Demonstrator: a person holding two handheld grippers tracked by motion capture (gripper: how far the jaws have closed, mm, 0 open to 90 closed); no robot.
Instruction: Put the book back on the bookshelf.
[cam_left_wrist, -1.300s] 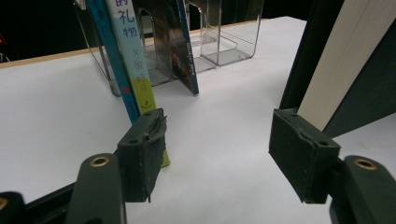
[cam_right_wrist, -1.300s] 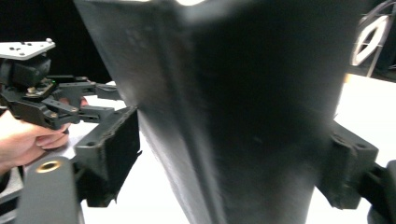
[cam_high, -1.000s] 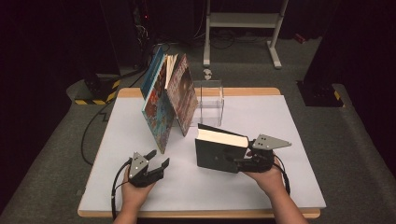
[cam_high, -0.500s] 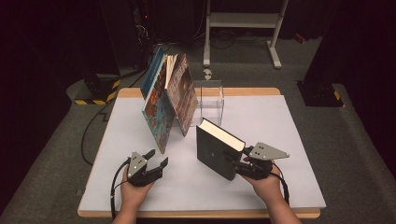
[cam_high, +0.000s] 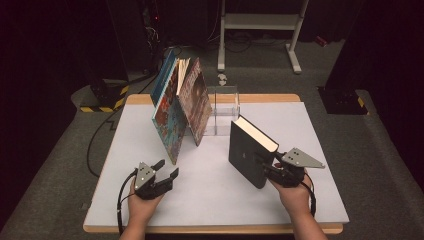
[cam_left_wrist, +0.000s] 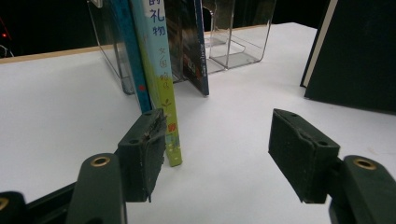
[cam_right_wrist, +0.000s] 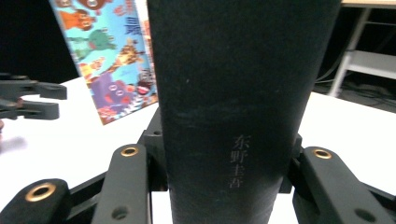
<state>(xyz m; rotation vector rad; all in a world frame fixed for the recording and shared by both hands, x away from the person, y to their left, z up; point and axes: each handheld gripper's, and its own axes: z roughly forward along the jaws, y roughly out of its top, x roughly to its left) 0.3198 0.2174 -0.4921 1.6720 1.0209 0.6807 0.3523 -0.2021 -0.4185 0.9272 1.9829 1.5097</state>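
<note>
The black book (cam_high: 248, 156), a thick hardback with a matt dark cover and a cream page block, is gripped across its spine by the right claw (cam_high: 271, 169), whose jaws have just been closing onto it and now press on both covers. It is held upright on the right half of the white counter (cam_high: 310, 125), with its rounded spine, stamped with small pale characters (cam_right_wrist: 240, 161), turned toward the hand. The left claw (cam_high: 166, 173) is held low over the counter's near left part, its jaws wide apart with nothing between them; rough black rubber pads (cam_left_wrist: 142, 154) are seen on them. Beyond it, thin glossy picture books (cam_high: 179, 107) with bright illustrated covers are leaned together against a clear plastic stand (cam_high: 225, 107), whose angular walls rise just behind the black book.
</note>
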